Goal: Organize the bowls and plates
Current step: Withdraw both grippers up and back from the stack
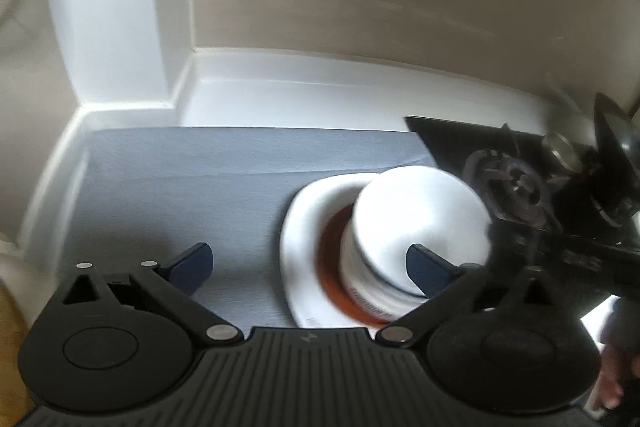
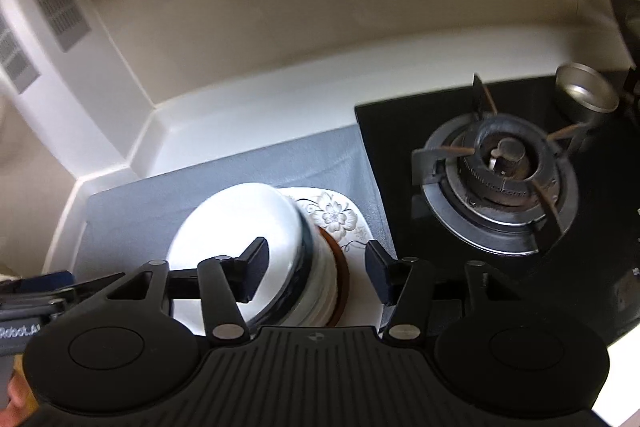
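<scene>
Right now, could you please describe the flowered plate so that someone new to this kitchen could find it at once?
Start at the gas stove on the white counter; just left of it lies a grey mat. On that mat sits the flowered plate, under a stack of bowls. It is the only piece with a grey flower pattern on its rim; the top bowl is plain white.

Both cameras ride on hand-held grippers and look steeply down and forward along their fingers at the surface (image 1: 224,95) in a wall corner, from close range. The left view faces the grey mat (image 1: 180,187); the right view sits further right, over the gas burner (image 2: 504,163). Both share the stacked bowls (image 1: 416,223) and mat.
</scene>
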A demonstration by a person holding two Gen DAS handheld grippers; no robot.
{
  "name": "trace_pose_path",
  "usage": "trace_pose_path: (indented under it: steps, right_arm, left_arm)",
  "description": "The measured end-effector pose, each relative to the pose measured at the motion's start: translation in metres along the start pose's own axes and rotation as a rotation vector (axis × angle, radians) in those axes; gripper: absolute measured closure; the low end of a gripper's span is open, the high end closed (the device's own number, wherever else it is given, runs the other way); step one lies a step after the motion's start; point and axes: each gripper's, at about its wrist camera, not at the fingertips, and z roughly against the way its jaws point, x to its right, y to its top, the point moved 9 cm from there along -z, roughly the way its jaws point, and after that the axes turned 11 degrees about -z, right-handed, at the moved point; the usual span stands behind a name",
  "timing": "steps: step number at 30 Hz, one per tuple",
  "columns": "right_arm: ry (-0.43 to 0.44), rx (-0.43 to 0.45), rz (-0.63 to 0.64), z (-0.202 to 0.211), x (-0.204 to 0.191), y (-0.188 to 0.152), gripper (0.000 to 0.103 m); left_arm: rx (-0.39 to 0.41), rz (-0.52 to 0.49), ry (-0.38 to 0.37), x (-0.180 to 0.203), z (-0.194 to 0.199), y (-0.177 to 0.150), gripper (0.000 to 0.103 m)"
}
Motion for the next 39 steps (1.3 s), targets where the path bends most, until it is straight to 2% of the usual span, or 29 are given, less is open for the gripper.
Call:
trace_pose_path:
  steps: [9, 13, 19, 29, 36, 39]
  right_arm:
    - [0.01, 0.082, 0.092, 0.052, -0.024, -0.047, 0.029]
    - [-0.021, 0.137, 0.107, 0.072, -0.028, -0.064, 0.02]
    - [-0.055, 0.183, 0.134, 0.093, -0.028, -0.083, 0.013]
    - [-0.032, 0.147, 0.156, 0.093, -0.004, -0.087, 0.011]
    - [-0.001, 0.117, 0.134, 0.094, 0.022, -0.085, 0.01]
    - [0.02, 0.105, 0.136, 0.093, 0.025, -0.084, 0.01]
  left_arm:
    - [-0.038, -0.023, 0.017, -0.016, 0.021, -0.036, 0.0]
    - [-0.047, -0.018, 0.012, -0.019, 0.03, -0.053, 0.0]
    - [-0.056, -0.019, 0.033, -0.012, 0.038, -0.07, 0.0]
    - [-0.057, -0.023, 0.161, 0.02, 0.048, -0.068, 0.0]
    - [-0.081, -0.081, 0.207, 0.052, 0.053, -0.065, 0.0]
    - [-0.076, -0.063, 0.213, 0.054, 0.057, -0.063, 0.0]
